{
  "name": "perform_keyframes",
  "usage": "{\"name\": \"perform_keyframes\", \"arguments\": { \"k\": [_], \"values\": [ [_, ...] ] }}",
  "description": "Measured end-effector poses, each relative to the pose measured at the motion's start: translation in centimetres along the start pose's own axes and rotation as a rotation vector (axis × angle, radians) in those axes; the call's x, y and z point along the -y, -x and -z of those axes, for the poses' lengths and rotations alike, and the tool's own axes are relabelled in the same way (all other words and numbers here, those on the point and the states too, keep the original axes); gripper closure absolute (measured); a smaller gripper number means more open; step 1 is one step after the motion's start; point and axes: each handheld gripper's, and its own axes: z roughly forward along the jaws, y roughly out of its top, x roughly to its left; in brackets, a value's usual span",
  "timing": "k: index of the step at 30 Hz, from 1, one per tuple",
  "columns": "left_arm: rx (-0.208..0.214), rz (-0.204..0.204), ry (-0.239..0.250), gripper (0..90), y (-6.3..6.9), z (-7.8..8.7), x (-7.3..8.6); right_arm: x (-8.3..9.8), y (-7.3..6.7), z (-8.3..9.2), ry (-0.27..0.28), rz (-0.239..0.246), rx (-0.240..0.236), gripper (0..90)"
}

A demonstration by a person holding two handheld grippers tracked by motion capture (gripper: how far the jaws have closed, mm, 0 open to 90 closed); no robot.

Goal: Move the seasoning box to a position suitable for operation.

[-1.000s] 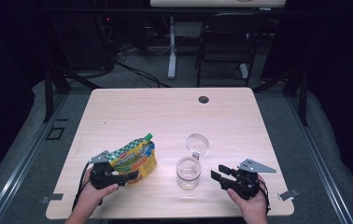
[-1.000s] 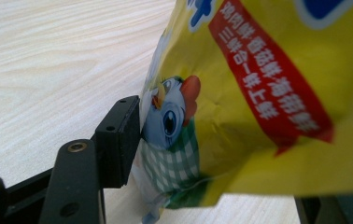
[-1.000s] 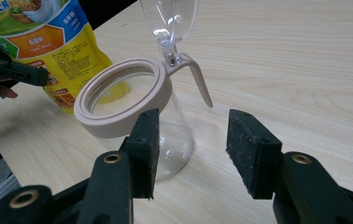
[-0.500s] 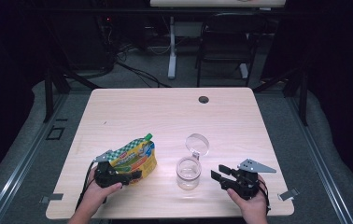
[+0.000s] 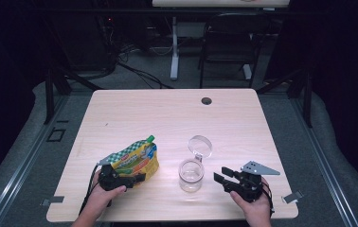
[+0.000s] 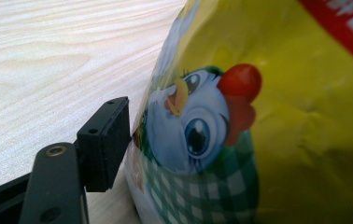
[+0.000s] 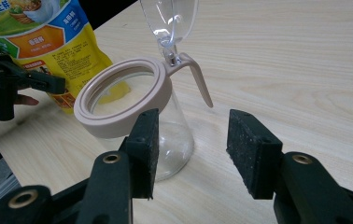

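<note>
Snack pouch [image 5: 137,160] sealed, beside glass jar [image 5: 191,175], lid [image 5: 200,146] open.

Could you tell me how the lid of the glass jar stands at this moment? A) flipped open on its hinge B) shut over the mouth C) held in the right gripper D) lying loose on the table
A: the clear lid stands up from the hinge at the glass jar's pink rim, leaving the mouth open.
</note>
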Motion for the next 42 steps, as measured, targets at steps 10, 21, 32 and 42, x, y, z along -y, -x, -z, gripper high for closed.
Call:
{"name": "perform_keyframes", "arguments": {
  "k": [10,21,32,42],
  "values": [
    [-0.014,0.015,0.009,24.4,-0.2,-0.5,0.3,0.0,0.1,0.1,0.001,-0.001,0.004,53.9],
    [-0.02,0.011,0.008,23.5,-0.2,-0.7,0.5,0.0,0.0,0.0,0.002,-0.002,0.002,53.9],
    [0.018,0.017,0.016,29.2,-0.4,-0.8,0.8,0.0,0.0,0.0,-0.004,0.003,0.004,53.9],
    [0.014,0.003,0.041,32.4,-0.4,-0.8,1.1,0.0,0.0,0.0,-0.001,-0.003,0.005,53.9]
  ]
}}
